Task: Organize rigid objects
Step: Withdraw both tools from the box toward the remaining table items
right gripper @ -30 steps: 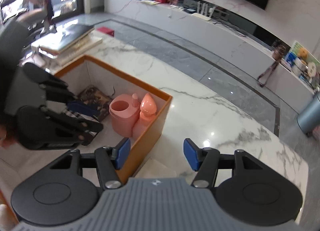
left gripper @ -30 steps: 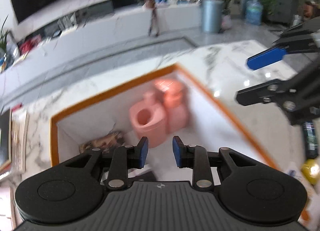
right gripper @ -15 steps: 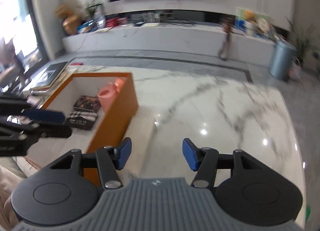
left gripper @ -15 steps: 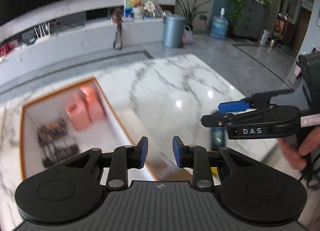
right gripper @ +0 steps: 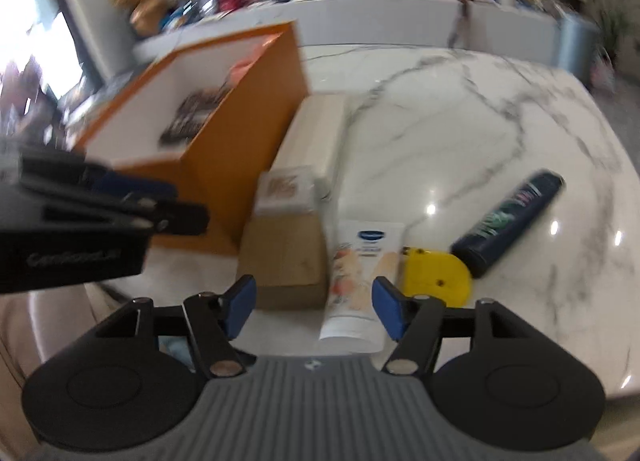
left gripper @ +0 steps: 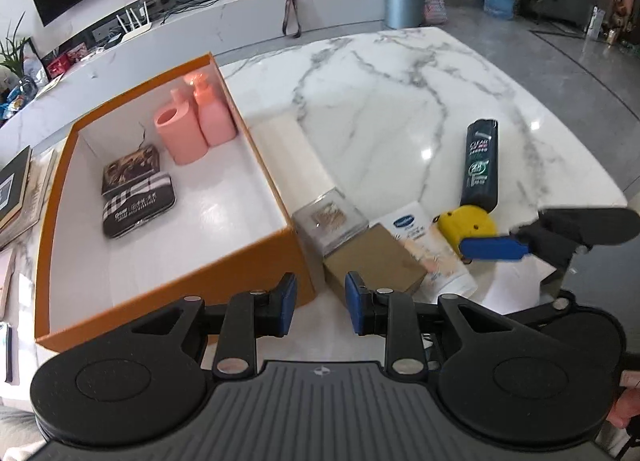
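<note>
**Box part-filled, loose items beside it**

The orange box holds two pink bottles and two dark tins. Outside lie a brown carton, white tube, yellow item, perhaps a tape measure, and dark bottle. Left gripper hovers narrowly parted, empty; right gripper, just widening, is angled down over the tube, holding nothing

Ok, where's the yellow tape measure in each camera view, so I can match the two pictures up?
Left wrist view: the yellow tape measure lies at right of centre on the marble table, partly behind the right gripper's blue pad.
Right wrist view: it lies low and right of centre, just past the right-hand pad.
Shared landmark: the dark green shampoo bottle, whose bottom end is right beside it in both views.
</note>
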`<action>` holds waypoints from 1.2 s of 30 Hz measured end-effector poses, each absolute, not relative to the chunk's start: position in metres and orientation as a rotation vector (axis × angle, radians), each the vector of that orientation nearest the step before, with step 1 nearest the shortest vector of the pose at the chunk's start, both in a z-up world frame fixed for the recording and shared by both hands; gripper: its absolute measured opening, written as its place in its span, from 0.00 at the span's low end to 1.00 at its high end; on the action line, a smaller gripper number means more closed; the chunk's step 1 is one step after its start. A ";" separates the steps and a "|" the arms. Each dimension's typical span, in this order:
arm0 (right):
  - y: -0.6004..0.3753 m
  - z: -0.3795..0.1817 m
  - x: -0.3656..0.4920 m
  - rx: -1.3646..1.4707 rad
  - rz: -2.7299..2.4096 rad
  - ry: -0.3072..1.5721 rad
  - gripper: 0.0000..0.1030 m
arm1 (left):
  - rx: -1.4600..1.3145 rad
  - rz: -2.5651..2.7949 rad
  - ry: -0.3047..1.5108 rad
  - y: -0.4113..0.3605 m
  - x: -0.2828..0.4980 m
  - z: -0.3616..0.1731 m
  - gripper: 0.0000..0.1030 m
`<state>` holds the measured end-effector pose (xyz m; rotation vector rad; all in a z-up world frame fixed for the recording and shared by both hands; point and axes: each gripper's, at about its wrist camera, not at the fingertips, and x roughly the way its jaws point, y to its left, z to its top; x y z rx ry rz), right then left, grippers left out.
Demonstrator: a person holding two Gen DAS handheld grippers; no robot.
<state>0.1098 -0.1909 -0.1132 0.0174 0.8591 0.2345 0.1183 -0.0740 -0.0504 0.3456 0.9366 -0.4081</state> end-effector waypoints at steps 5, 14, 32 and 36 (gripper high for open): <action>-0.186 -0.119 0.122 0.020 0.257 0.854 0.79 | 0.350 -0.382 0.947 -0.073 0.115 -0.051 0.32; -0.189 -0.136 0.141 0.124 0.296 0.933 0.73 | 0.319 -0.361 0.955 -0.069 0.118 -0.049 0.32; -0.207 -0.126 0.128 0.083 0.242 0.943 0.56 | 0.230 -0.390 0.985 -0.064 0.121 -0.049 0.32; -0.215 -0.123 0.127 0.076 0.201 0.946 0.56 | 0.193 -0.395 0.998 -0.063 0.123 -0.051 0.32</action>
